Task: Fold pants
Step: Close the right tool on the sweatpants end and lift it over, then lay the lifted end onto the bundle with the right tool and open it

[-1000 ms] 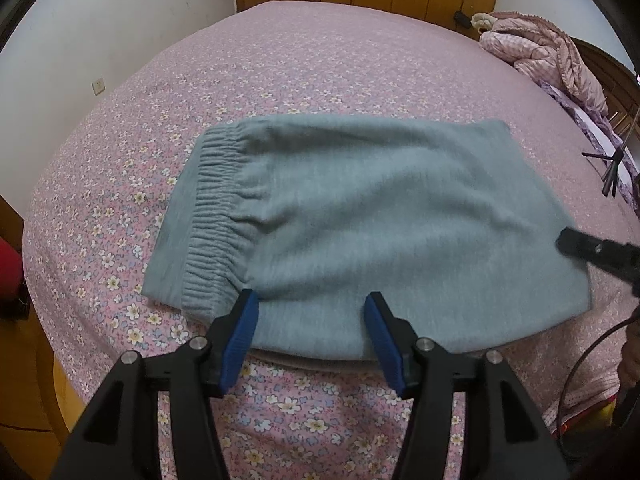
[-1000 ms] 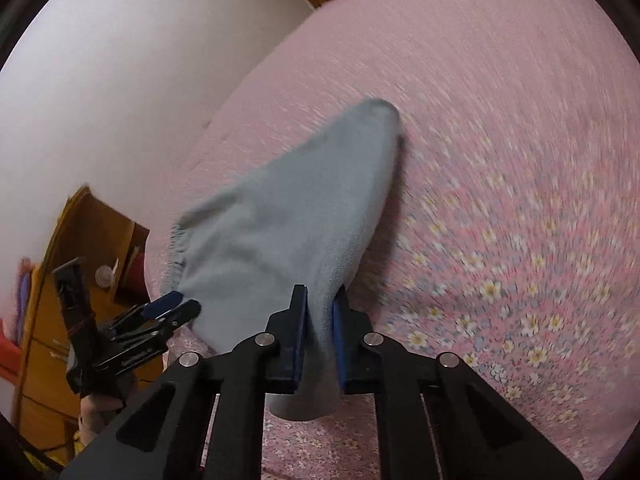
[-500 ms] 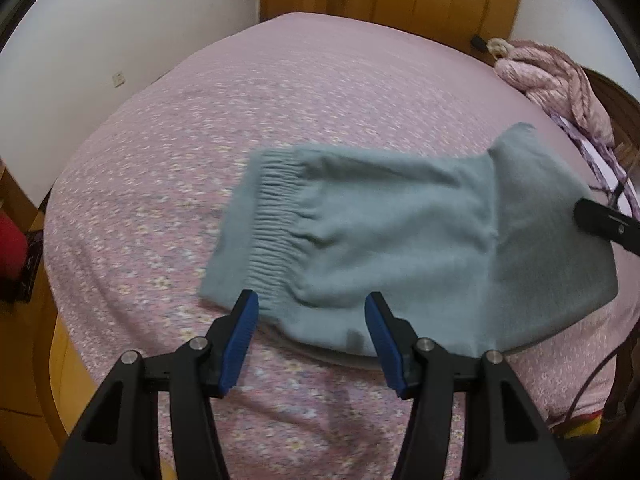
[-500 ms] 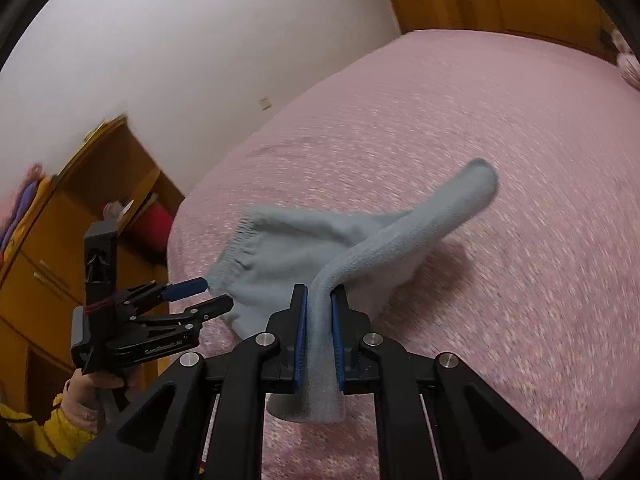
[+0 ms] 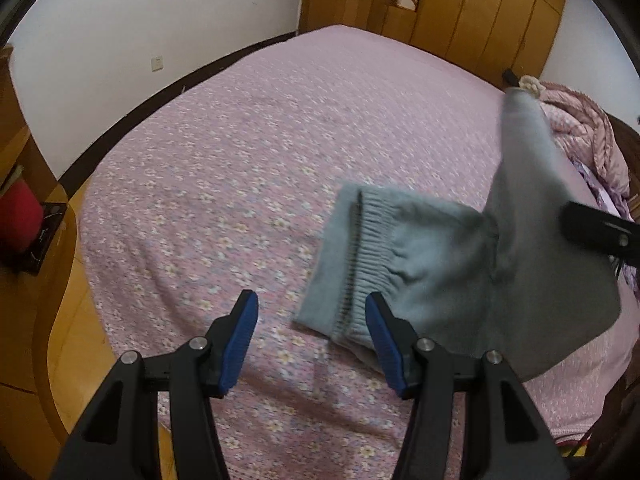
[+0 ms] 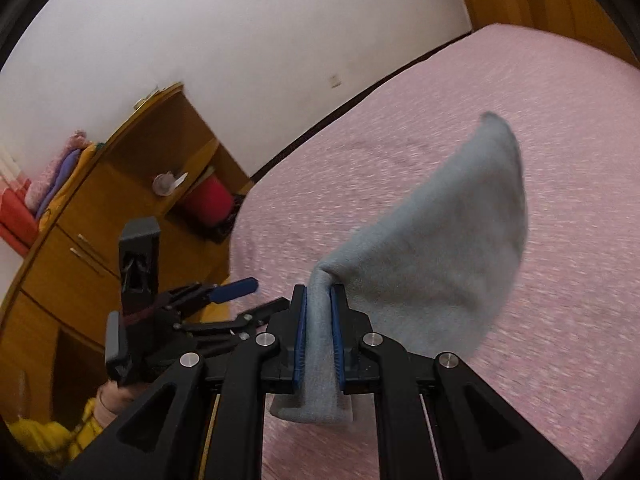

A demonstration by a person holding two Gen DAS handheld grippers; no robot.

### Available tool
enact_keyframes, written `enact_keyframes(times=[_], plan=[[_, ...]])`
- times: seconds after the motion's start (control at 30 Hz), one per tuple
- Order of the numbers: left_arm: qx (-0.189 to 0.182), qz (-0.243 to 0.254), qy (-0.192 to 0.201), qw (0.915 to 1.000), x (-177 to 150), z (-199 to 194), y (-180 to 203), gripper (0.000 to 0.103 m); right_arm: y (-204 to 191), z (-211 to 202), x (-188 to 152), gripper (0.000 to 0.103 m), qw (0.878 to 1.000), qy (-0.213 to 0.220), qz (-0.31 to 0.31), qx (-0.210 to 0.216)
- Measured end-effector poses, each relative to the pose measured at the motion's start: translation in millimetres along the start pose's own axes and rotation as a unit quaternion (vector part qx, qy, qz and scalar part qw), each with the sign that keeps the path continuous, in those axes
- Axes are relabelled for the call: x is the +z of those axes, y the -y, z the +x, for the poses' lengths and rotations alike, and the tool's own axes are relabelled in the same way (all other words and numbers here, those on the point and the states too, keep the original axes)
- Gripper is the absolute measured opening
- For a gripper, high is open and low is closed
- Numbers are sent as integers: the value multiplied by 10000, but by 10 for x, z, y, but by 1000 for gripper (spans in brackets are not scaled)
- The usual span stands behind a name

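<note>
Your right gripper (image 6: 319, 334) is clamped on a fold of the grey pants (image 5: 460, 264), lifting them off the pink floral bedspread (image 5: 260, 152) at the right of the bed; the elastic waistband (image 5: 360, 256) hangs nearest your left gripper (image 5: 312, 338). That gripper's blue pads stand wide apart, holding nothing. In the open wooden shelf unit (image 6: 132, 184) far left, a red cylinder (image 6: 210, 200) sits in the lower compartment.
</note>
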State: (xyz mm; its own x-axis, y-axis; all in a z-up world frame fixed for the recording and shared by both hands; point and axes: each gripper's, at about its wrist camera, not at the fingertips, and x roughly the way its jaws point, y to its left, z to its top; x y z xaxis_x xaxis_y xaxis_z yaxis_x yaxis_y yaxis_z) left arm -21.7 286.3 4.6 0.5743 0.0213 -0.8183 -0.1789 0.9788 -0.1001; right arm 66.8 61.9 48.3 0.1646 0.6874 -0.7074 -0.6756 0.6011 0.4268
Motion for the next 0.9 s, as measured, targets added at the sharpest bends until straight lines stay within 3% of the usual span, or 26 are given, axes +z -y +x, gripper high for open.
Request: enact_keyframes(times=[0.27, 0.5, 0.6, 0.7, 0.83, 0.9], plan=[[90, -358, -36, 9993, -115, -9, -306, 59, -148, 745, 135, 13, 9986, -537, 13, 5], [27, -540, -137, 9984, -169, 69, -399, 59, -190, 1164, 117, 15, 9966, -809, -113, -106], [4, -542, -150, 9984, -185, 73, -393, 59, -217, 1063, 119, 19, 9978, -654, -54, 56], [-18, -562, -140, 9983, -188, 41, -405, 59, -199, 747, 127, 26, 9990, -217, 24, 392], [-116, -597, -11, 9981, -170, -74, -372, 59, -111, 416, 35, 30, 9998, 114, -126, -49], [-333, -637, 69, 9974, -158, -166, -337, 59, 36, 307, -93, 30, 9995, 128, 24, -279]])
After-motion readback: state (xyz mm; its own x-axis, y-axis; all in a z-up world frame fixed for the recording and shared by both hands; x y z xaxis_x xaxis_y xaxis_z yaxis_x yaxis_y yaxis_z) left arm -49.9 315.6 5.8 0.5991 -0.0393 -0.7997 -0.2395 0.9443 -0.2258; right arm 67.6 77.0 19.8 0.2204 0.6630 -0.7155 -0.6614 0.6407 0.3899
